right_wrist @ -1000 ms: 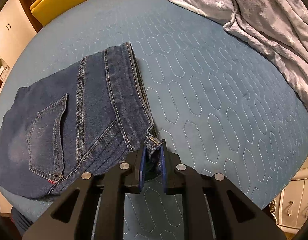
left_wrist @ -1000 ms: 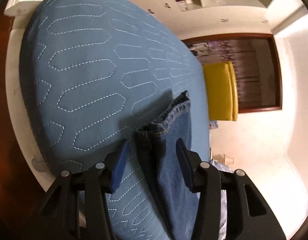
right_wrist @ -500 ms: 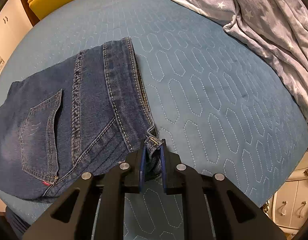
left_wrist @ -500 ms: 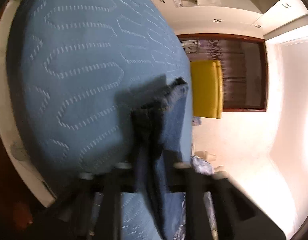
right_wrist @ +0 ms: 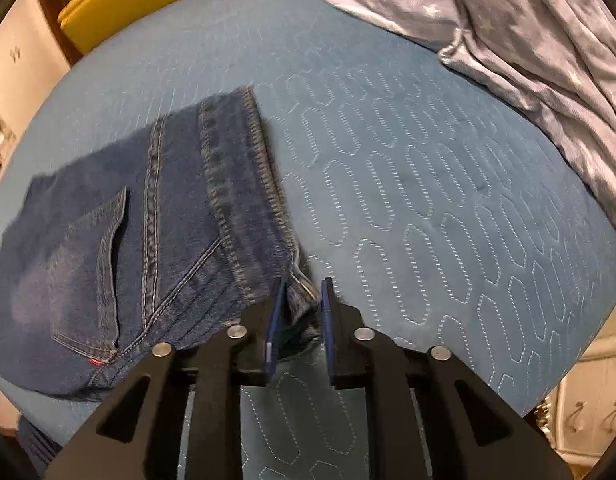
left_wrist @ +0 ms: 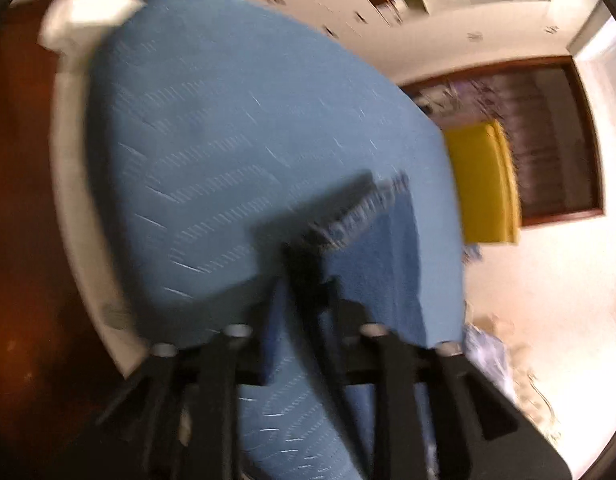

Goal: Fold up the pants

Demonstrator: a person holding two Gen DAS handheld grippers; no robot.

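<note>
Dark blue jeans (right_wrist: 147, 240) lie folded on the blue quilted bed (right_wrist: 428, 200), back pocket up, waistband (right_wrist: 235, 184) running toward me. My right gripper (right_wrist: 299, 304) straddles the near waistband corner. Its jaws are opening, and the denim with its belt loop stands between the pads with a thin gap on the right side. The left wrist view is blurred. In it a pants leg (left_wrist: 380, 248) ends in a raised hem (left_wrist: 364, 208). My left gripper (left_wrist: 305, 308) is over that leg, jaws opening, with a dark fold of denim between them.
A crumpled grey star-print blanket (right_wrist: 528, 40) covers the far right of the bed. A yellow chair (right_wrist: 127, 4) stands beyond the far edge. The white bed frame (left_wrist: 67, 160) borders dark floor on the left. White drawers (right_wrist: 588, 392) stand at the lower right.
My left gripper shut on the leg fold, then parted again, while its view swung and blurred. The right jaws have spread slightly around the waistband corner. The jeans shifted a little.
</note>
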